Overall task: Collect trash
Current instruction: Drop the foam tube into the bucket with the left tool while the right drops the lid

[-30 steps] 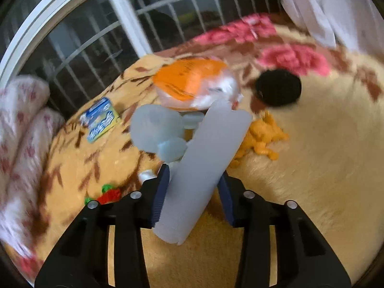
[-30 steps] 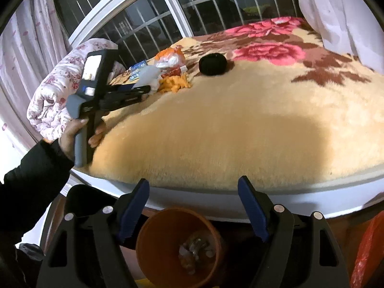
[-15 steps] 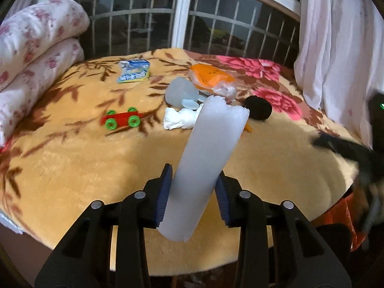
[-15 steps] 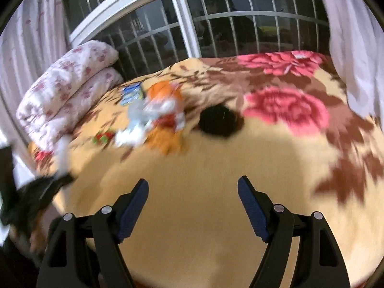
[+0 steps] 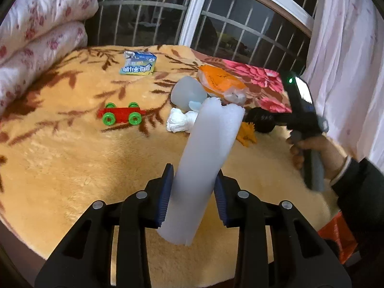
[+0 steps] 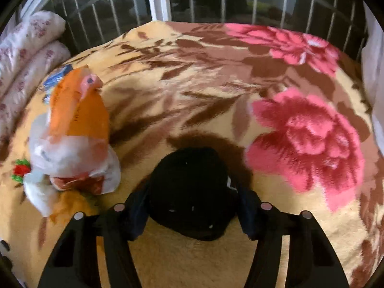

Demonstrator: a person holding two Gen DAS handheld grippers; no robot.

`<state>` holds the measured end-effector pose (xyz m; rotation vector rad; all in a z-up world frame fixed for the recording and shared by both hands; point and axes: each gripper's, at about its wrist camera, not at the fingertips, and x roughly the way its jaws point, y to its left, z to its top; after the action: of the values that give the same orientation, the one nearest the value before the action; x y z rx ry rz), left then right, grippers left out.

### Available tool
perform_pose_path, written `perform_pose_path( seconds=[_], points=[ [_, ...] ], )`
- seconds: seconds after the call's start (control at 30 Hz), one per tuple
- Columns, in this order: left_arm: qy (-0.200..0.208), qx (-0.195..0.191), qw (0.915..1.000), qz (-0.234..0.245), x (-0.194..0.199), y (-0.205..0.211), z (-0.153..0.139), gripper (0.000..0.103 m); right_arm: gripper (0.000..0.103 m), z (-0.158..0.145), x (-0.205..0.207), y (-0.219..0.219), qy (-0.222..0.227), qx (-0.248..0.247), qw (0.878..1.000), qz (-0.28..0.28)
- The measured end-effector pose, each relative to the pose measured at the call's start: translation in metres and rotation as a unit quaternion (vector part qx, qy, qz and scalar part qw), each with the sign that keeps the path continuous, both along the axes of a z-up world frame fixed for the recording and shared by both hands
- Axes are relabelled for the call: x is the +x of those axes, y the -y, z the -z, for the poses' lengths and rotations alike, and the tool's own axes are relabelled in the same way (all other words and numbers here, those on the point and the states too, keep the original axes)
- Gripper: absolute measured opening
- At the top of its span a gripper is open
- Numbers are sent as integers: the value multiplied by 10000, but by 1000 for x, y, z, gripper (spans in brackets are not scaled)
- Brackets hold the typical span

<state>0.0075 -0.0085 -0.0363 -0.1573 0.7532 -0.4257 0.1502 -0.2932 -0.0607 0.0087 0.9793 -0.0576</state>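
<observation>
White foam tube (image 5: 204, 165) stands clamped in your left gripper (image 5: 193, 194) above the blanket (image 5: 72, 158). Your right gripper (image 6: 192, 206) straddles the black lump (image 6: 192, 192) on the blanket; whether it grips, you cannot tell.

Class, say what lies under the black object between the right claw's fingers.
The black object rests on the flowered blanket, with a dark shadow behind it. Anything beneath it is covered and cannot be seen.

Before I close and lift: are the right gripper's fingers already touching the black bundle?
Cannot tell. In the right wrist view the right gripper straddles the black bundle, but blur and dark-on-dark edges hide any contact or gap.
</observation>
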Motion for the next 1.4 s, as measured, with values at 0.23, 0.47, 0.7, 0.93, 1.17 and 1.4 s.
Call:
perform_pose_path(
  seconds=[0.23, 0.47, 0.7, 0.93, 1.17, 1.4],
  points=[
    [-70, -361, 9993, 12, 5, -10, -12, 29, 54, -30, -49, -2, 681, 167, 9975, 85],
    [425, -209, 9980, 423, -36, -2, -50, 29, 54, -77, -159, -15, 1460, 485, 9878, -236],
    [555, 166, 9947, 847, -91, 5, -52, 29, 55, -84, -269, -39, 1483, 620, 9844, -722],
    [330, 594, 9891, 1306, -142, 10, -19, 29, 55, -59, -344, -61, 1209, 692, 9864, -874],
    [50, 1095, 9769, 1837, -173, 12, 24, 29, 55, -9, -372, -82, 395, 731, 9903, -1116],
    [-1154, 1261, 9648, 1999, -160, 14, 100, 29, 56, 56, -360, -99, -657, 591, 9850, -1485]
  ],
)
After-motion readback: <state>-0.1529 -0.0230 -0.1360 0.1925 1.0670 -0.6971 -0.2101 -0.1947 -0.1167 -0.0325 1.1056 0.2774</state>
